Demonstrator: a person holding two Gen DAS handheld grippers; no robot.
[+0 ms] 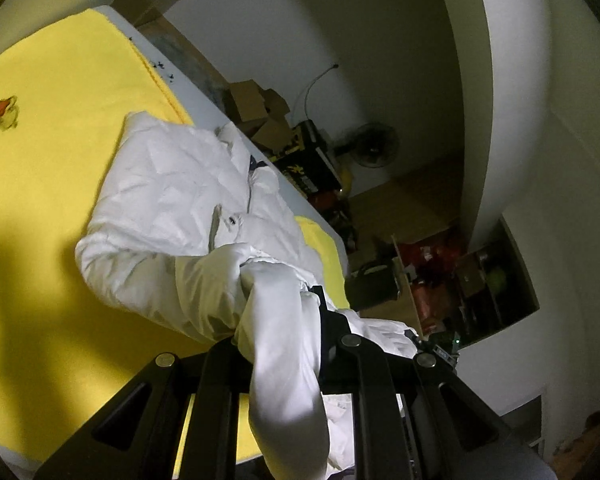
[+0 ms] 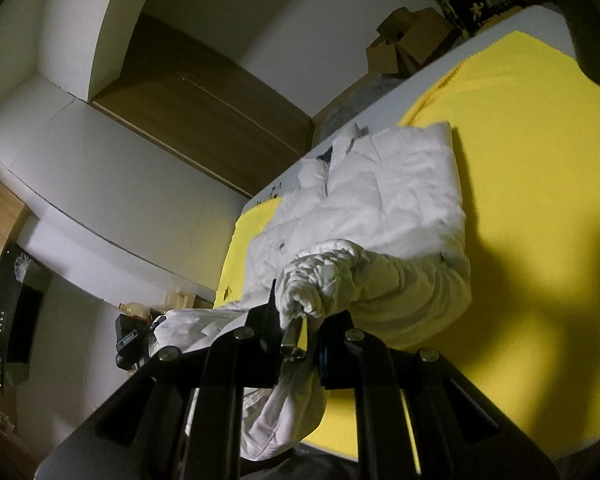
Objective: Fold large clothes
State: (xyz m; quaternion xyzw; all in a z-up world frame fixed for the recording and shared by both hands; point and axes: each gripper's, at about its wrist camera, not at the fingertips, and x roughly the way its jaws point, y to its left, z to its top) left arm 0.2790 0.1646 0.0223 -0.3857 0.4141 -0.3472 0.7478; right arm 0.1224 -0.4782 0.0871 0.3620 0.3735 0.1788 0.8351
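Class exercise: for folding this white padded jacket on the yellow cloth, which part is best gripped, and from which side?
Grip the white padded jacket at its near hem corners, coming from the near table edge. The left gripper and right gripper are shut there; the collar lies far, so lifting the hem probably folds it toward the collar.

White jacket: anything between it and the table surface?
Yes. A yellow cloth lies under the white jacket, covering most of the white table. Both wrist views show it; both grippers are clamped on jacket fabric.

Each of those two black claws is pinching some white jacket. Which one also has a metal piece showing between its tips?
The right gripper: a small metal tab pokes out of the bunched white jacket it clamps. The left gripper grips only smooth fabric.
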